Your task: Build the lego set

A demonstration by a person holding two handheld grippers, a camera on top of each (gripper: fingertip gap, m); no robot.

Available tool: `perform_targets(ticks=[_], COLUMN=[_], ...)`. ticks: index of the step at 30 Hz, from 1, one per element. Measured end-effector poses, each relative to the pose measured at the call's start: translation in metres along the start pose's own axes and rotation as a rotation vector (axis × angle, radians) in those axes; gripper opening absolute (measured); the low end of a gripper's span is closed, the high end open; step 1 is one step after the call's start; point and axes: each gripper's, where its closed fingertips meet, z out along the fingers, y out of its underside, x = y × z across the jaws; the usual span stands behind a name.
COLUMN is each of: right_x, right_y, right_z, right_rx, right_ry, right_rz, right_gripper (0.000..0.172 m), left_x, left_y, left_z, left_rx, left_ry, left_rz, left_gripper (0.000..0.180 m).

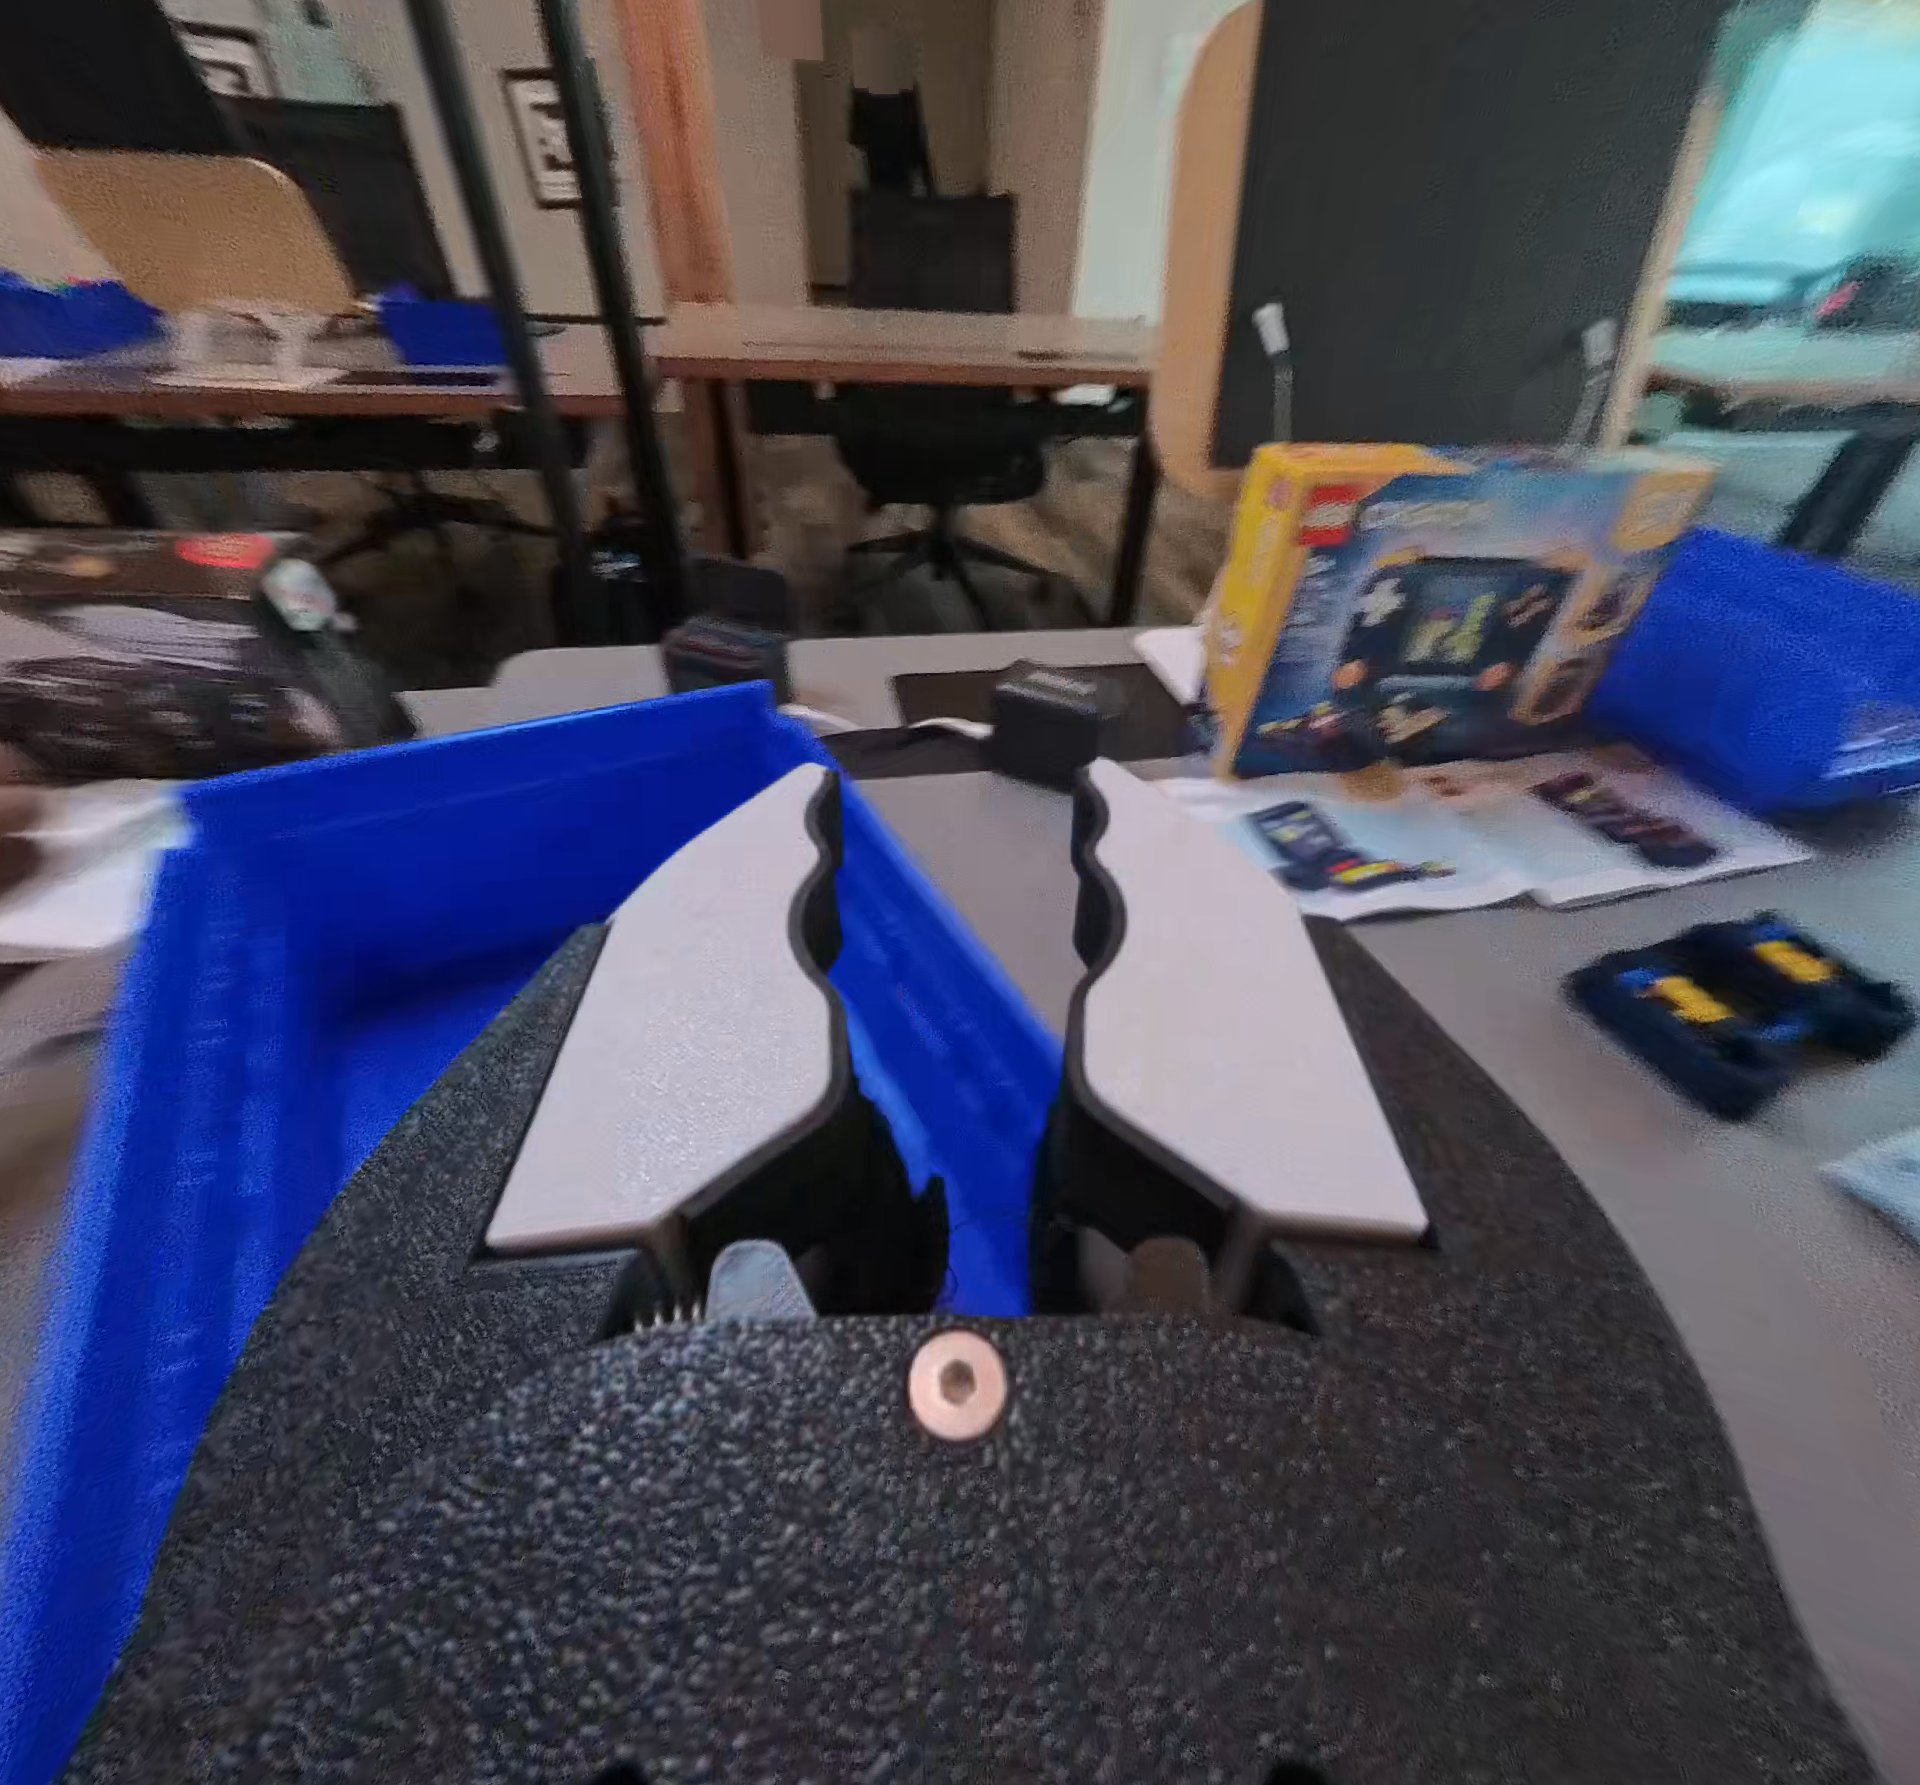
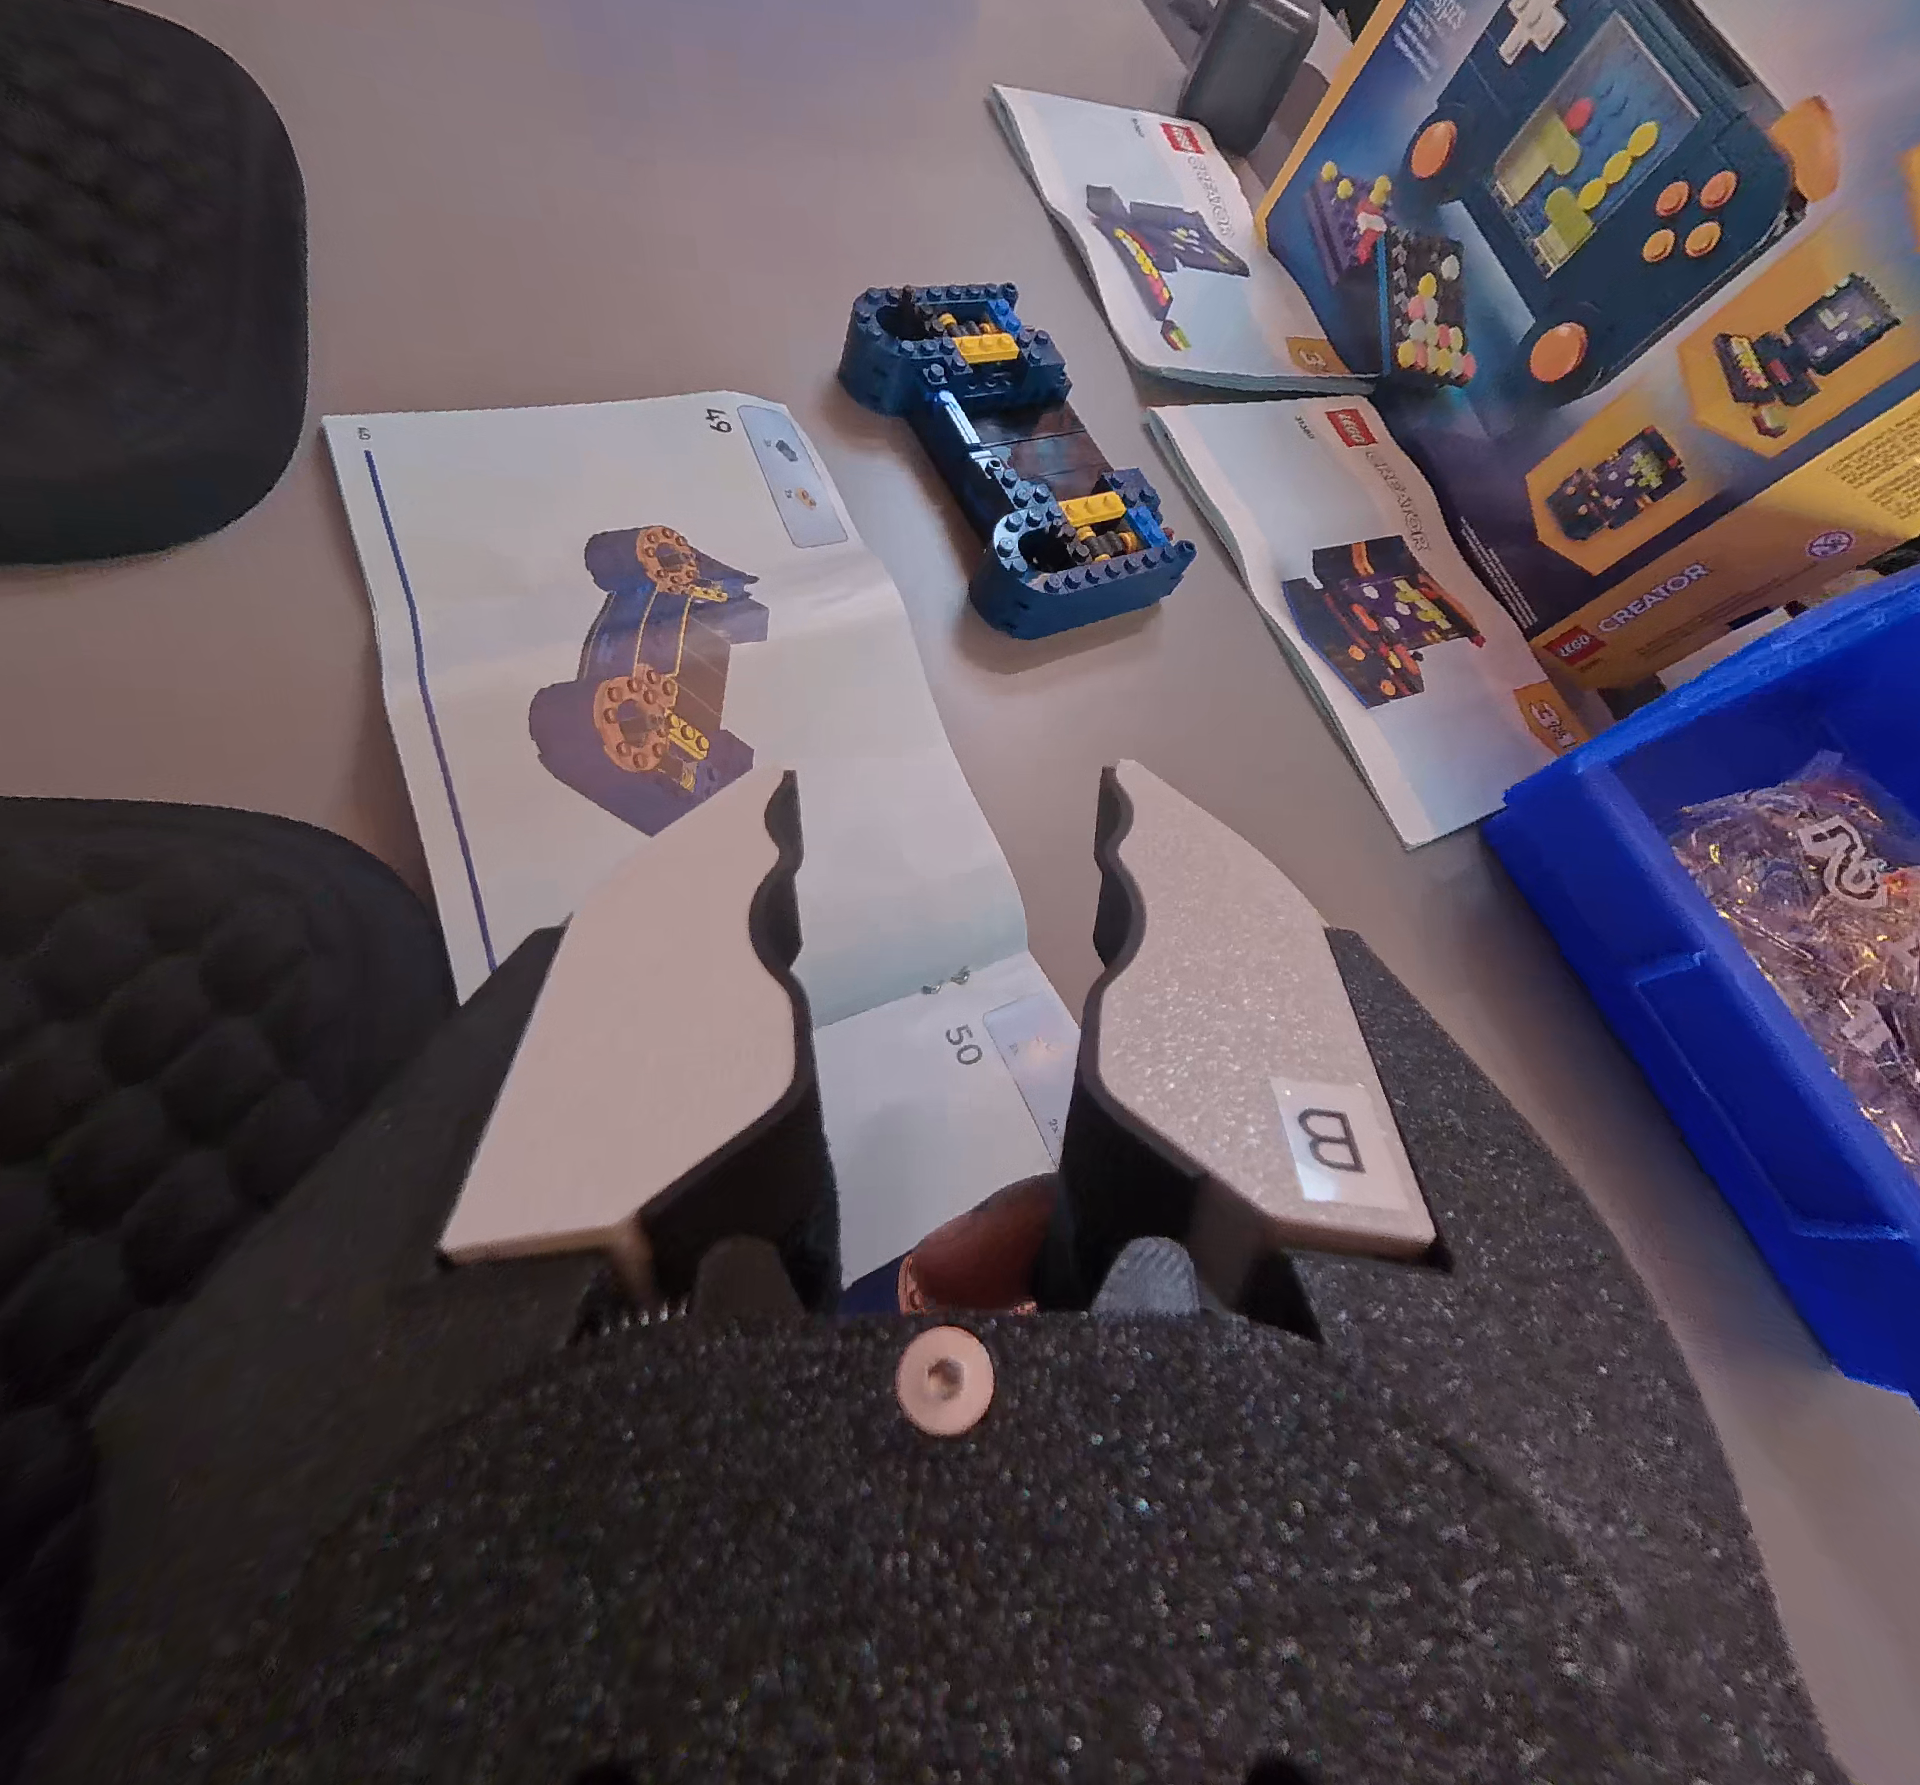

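My left gripper [image 1: 958, 779] is open, and nothing shows between its fingers. It hangs over the right wall of a blue bin [image 1: 416, 852]; the left finger is above the bin's inside and the right finger is above the grey table [image 1: 966, 883]. The view is blurred. My right gripper [image 2: 948, 779] is open and empty, just above an open instruction booklet [image 2: 644, 613] that lies on the table. A partly built dark blue and yellow brick model [image 2: 1013, 457] sits beyond it, apart from the fingers. The model also shows in the left wrist view [image 1: 1735, 1008] at the right.
A toy brick box [image 2: 1621, 229] stands at the far right, with two closed booklets [image 2: 1351, 613] before it. A second blue bin [image 2: 1662, 987] holds clear bags [image 2: 1829, 904]. Two black padded mats [image 2: 125, 260] lie at the left. A dark block [image 2: 1247, 42] stands at the back. About 55 centimetres separates my left fingertips from my right.
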Motion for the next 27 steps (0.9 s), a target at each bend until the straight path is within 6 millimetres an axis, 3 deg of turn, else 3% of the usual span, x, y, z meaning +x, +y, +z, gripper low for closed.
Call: perform_targets(ticks=[1,3,6,8,11,12,16,20,22,27], right_x=[-0.001,-0.003,-0.005,-0.005,-0.004,-0.004,-0.002,-0.004,-0.005,-0.006], right_y=[0.000,-0.001,-0.004,-0.006,-0.009,-0.009,-0.005,-0.003,-0.001,0.003], right_z=[0.002,0.006,0.011,0.012,0.010,0.009,0.009,0.013,0.015,0.014], right_rx=[-0.001,-0.004,-0.006,-0.011,-0.025,-0.029,-0.051,-0.051,-0.053,-0.055], right_ry=[-0.004,-0.012,-0.021,-0.020,-0.013,-0.010,0.007,0.007,0.001,-0.005], right_rz=[-0.001,-0.004,-0.015,-0.023,-0.041,-0.045,-0.046,-0.034,-0.033,-0.019], right_gripper=[0.054,0.055,0.055,0.055,0.055,0.055,0.055,0.055,0.055,0.056], left_x=[-0.026,-0.060,-0.071,-0.087,-0.120,-0.115,-0.121,-0.120,-0.109,-0.074], left_y=[0.006,0.044,0.102,0.139,0.192,0.201,0.207,0.208,0.209,0.215], left_z=[0.000,0.014,0.046,0.059,0.057,0.057,0.061,0.047,0.030,-0.034], left_rx=[-0.080,-0.336,-0.603,-0.793,-1.126,-1.170,-1.166,-1.038,-0.990,-0.965], left_ry=[-0.079,-0.073,0.121,0.153,0.168,0.222,0.121,-0.049,-0.100,-0.289], left_rz=[0.091,0.193,0.164,0.280,0.426,0.292,0.187,0.048,0.016,-0.098], left_gripper=[0.046,0.069,0.081,0.094,0.122,0.123,0.142,0.148,0.149,0.149])
